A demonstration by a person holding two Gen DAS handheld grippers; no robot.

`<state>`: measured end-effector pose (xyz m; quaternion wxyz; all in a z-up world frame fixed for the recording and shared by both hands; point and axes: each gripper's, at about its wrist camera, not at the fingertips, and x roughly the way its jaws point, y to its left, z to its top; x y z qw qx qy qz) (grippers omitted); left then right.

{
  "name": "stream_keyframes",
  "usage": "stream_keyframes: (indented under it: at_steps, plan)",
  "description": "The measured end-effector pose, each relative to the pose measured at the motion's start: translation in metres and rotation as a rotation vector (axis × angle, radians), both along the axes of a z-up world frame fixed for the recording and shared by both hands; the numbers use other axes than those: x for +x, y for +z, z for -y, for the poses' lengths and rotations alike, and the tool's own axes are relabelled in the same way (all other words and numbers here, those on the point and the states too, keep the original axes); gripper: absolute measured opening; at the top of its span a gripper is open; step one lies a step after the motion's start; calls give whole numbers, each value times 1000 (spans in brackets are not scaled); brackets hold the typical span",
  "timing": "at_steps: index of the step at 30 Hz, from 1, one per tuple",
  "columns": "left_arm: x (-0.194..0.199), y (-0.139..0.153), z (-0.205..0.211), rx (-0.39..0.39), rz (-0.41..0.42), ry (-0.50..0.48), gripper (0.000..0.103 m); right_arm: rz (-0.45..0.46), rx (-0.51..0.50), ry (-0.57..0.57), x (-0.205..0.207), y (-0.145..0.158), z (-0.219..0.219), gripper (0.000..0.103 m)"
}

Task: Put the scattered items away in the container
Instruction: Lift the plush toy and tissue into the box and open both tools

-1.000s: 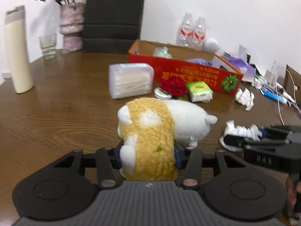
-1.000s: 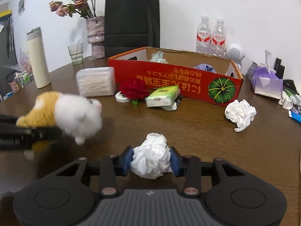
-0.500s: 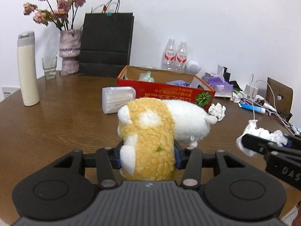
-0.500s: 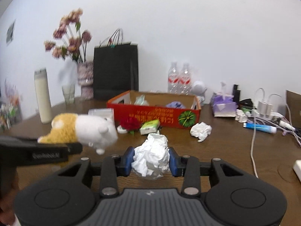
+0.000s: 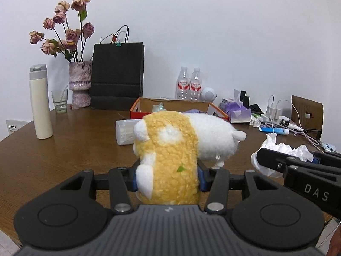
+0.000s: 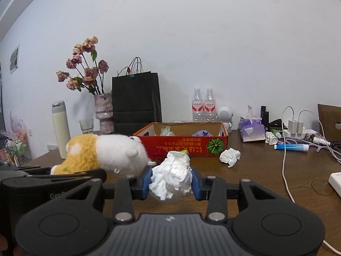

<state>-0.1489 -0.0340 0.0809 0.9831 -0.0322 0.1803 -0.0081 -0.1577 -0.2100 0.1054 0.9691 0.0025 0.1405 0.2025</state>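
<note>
My left gripper point(image 5: 167, 181) is shut on a yellow and white plush toy point(image 5: 170, 149), held up above the wooden table point(image 5: 74, 149). The right gripper point(image 6: 171, 182) is shut on a crumpled white paper ball point(image 6: 170, 175), also lifted. Each gripper shows in the other's view: the plush toy point(image 6: 106, 151) at the left, the paper ball point(image 5: 283, 151) at the right. Beyond both stands the red cardboard box point(image 6: 191, 145) with a pumpkin picture, holding a few items. In front of it lie a red rose point(image 6: 158, 154) and another paper ball point(image 6: 230, 156).
A clear plastic box point(image 5: 124, 131) lies left of the red box. At the back stand a cream flask point(image 5: 40, 102), a glass point(image 5: 60, 101), a flower vase point(image 5: 80, 85), a black bag point(image 5: 117, 76) and two water bottles point(image 6: 202, 105). Cables, a tissue pack point(image 6: 252, 130) and a blue tube point(image 6: 291, 147) crowd the right side.
Both grippers have risen and tilted up with their loads, so the table dropped lower in view and more wall shows. The right gripper moved closer beside the left one.
</note>
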Motion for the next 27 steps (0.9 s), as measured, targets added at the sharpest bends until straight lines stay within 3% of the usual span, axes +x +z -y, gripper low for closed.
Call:
stream_keyframes:
  at_steps: [14, 20, 27]
  plan:
    - [11, 13, -5, 2, 33, 3, 49, 29, 23, -7, 11, 10, 4, 37]
    - [50, 38, -13, -25, 53, -12, 49, 61, 30, 20, 44, 31, 3, 37]
    - [121, 72, -16, -25, 47, -40, 49, 56, 24, 52, 114, 68, 0, 38]
